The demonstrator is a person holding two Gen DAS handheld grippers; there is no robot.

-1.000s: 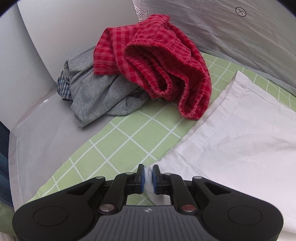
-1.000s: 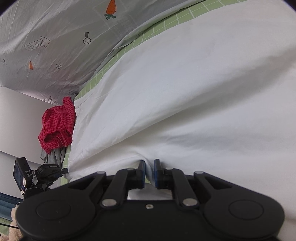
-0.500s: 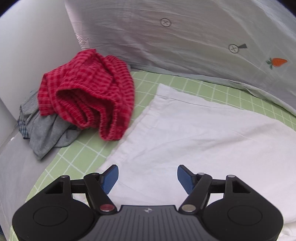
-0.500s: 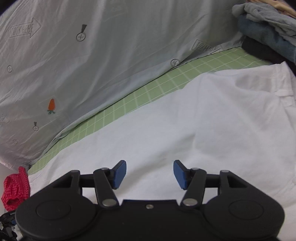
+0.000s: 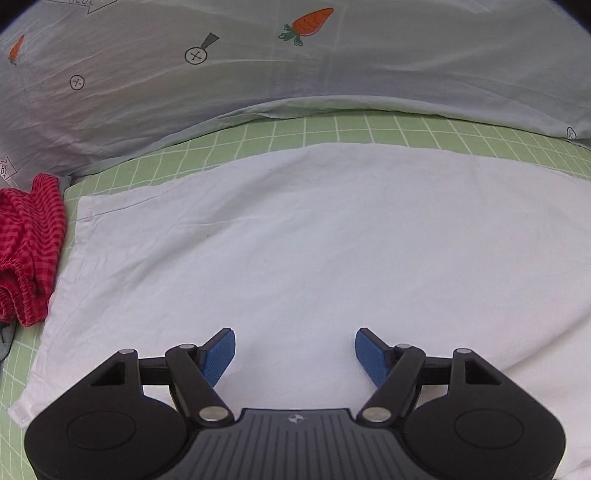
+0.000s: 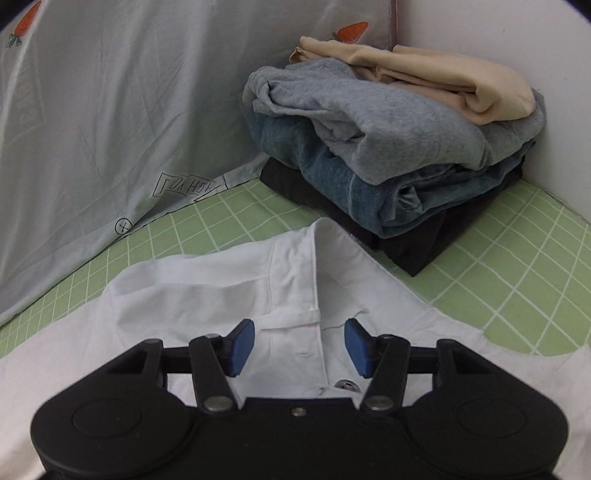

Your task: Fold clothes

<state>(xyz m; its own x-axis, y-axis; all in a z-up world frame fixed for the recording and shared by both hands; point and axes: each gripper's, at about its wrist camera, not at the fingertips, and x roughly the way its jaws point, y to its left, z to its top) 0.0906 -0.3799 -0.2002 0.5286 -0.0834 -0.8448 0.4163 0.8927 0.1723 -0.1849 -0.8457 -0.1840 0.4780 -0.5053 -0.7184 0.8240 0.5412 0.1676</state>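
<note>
White shirt (image 5: pixel 314 236) lies flat on green grid sheet (image 5: pixel 332 129), spread wide across the L wrist view. L hand-held gripper (image 5: pixel 295 350) hovers over shirt's lower part, blue pads (image 5: pixel 219 354) spread wide apart, nothing between them. Red checked garment (image 5: pixel 27 251) bunched at far left, touching/just beside shirt's left edge. Grey carrot-print cloth (image 5: pixel 258 66) runs along the back, behind the green sheet.

R view: R hand-held gripper (image 6: pixel 299 347) also spread, pads either side of shirt's button placket, w/ collar (image 6: pixel 325 251) just ahead; can't tell if pads touch fabric. Metal snap (image 6: pixel 347 385) visible near gripper body. Stack of folded clothes (image 6: pixel 399 147) in the corner beyond collar: beige on top, grey, blue, black at bottom. Black bottom piece sits just beside collar tip. White wall (image 6: pixel 498 33) behind stack.
</note>
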